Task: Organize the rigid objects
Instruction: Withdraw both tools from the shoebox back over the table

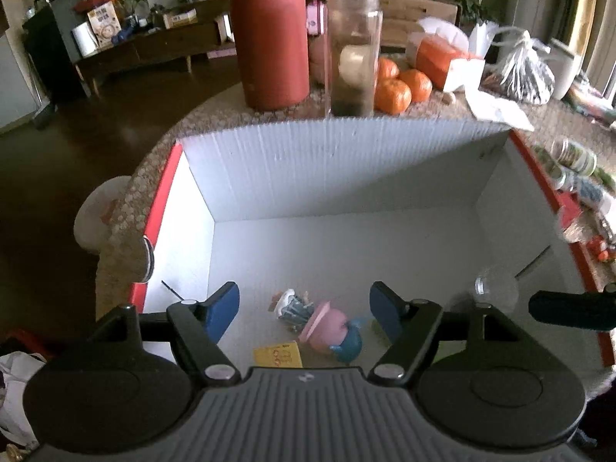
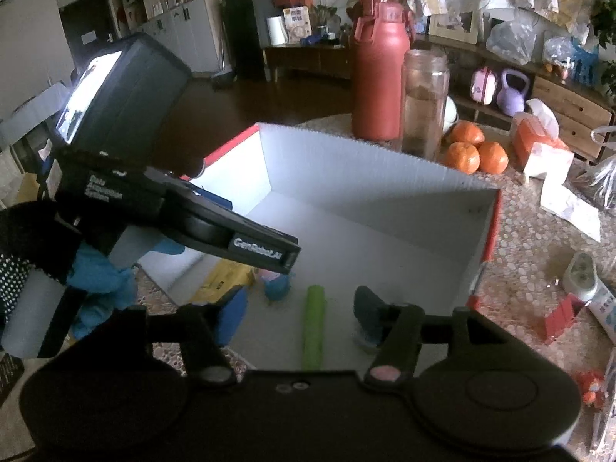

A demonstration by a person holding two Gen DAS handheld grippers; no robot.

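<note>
A white corrugated box [image 1: 327, 169] with a red rim stands on the pebble-patterned table. On its floor lie a pink and blue toy figure [image 1: 327, 327] and a yellow card [image 1: 278, 354]. My left gripper [image 1: 304, 310] hangs open above them, its blue pads clear of the toy. In the right wrist view a green stick [image 2: 313, 327] lies on the floor of the box [image 2: 365, 192], between the spread fingers of my right gripper [image 2: 300, 315], which is open and does not touch it. The left gripper's body [image 2: 184, 208], held by a blue-gloved hand [image 2: 100, 281], reaches over the box's left side.
Behind the box stand a red bottle [image 1: 271, 38], a glass jar [image 1: 352, 54], three oranges [image 1: 400, 84] and an orange tissue box [image 1: 446, 61]. Small packets and a red clip [image 2: 562, 315] lie on the table right of the box. The table edge curves away on the left.
</note>
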